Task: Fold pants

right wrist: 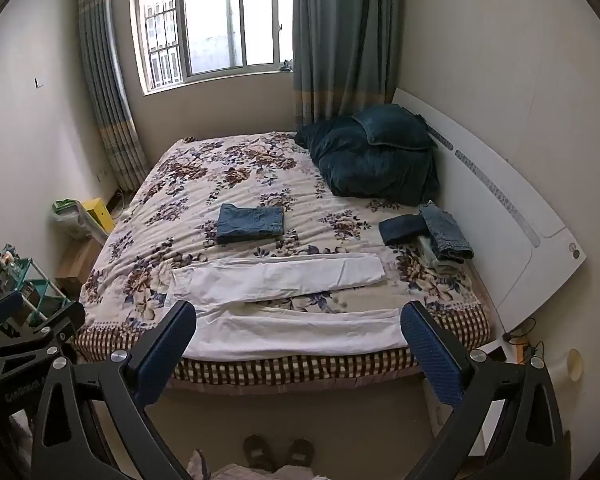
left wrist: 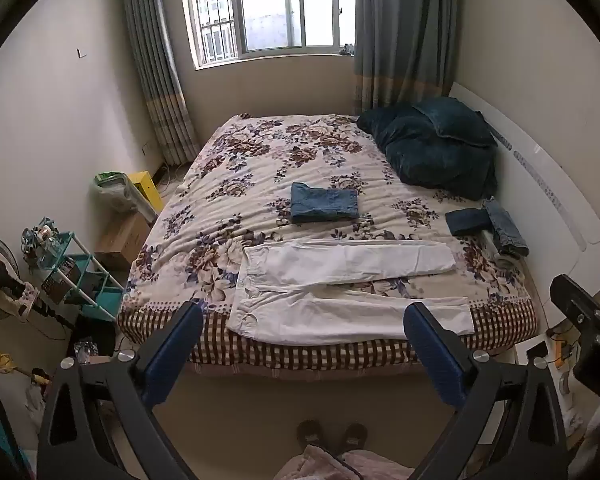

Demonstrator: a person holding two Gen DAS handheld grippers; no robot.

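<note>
At the far left, a teal shelf rack (left wrist: 82, 276) is seen on the floor beside the bed (left wrist: 260, 168), with a cardboard box (left wrist: 124, 240) and a yellow box (left wrist: 146, 188) farther along the wall. The left gripper (left wrist: 304, 320) is held off the near edge of the bed, tilted downward, its blue-padded fingers (left wrist: 180, 344) spread wide with nothing between them. The white pants (left wrist: 340, 292) are laid flat across the near part of the floral bedspread, waistband to the left and legs running to the right, the two legs parted slightly; the nearer leg reaches the checked border at the bed's edge. A folded pair of blue jeans (left wrist: 324, 202) is placed farther back, near the middle of the bed. The right gripper (right wrist: 300, 320) is likewise held short of the bed's near edge, its fingers spread wide and empty. To the right, more folded denim garments (right wrist: 428, 230) are stacked near the white headboard (right wrist: 512, 220), and dark teal pillows (right wrist: 376, 156) are piled in the far right corner.
</note>
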